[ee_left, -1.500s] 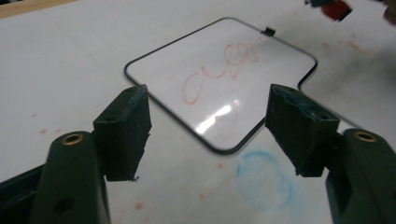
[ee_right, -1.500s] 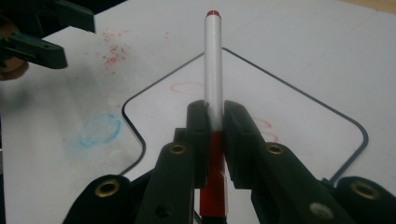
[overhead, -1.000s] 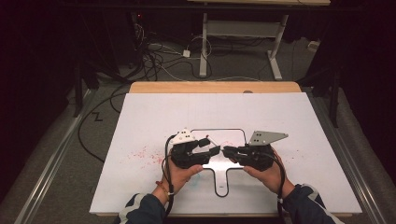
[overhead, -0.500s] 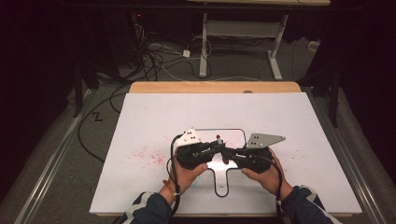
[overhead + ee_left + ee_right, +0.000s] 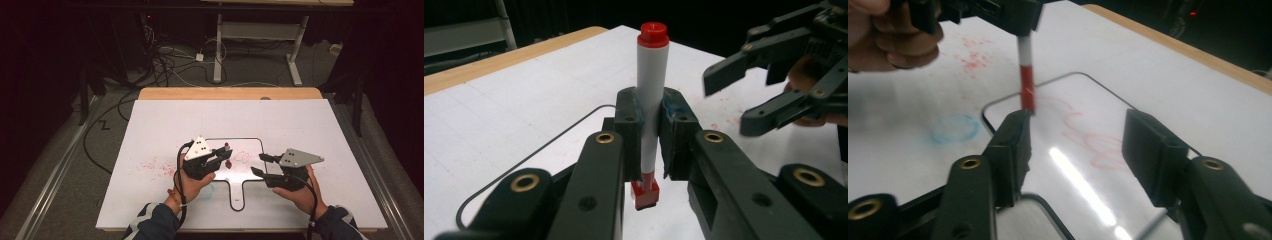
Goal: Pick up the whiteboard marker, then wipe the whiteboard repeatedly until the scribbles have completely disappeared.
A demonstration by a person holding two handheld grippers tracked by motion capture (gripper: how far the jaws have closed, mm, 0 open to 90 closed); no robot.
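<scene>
While the left gripper (image 5: 220, 156) stays clamped on the white marker (image 5: 647, 107) — red cap above its jaws, red end below — the whiteboard (image 5: 165, 125) carries red scribbles (image 5: 242, 156) just right of the marker. Nothing stands between the tools. Right gripper (image 5: 261, 165): jaws just opened, nothing between them, well apart from the marker, pointing toward it — hand (image 5: 299, 196) cupped beneath.

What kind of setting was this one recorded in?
Probably a lab or workshop set up for recording, not a home: a white board-covered table, loose cables on grey carpet, and a bare desk frame behind it in a darkened room.
</scene>
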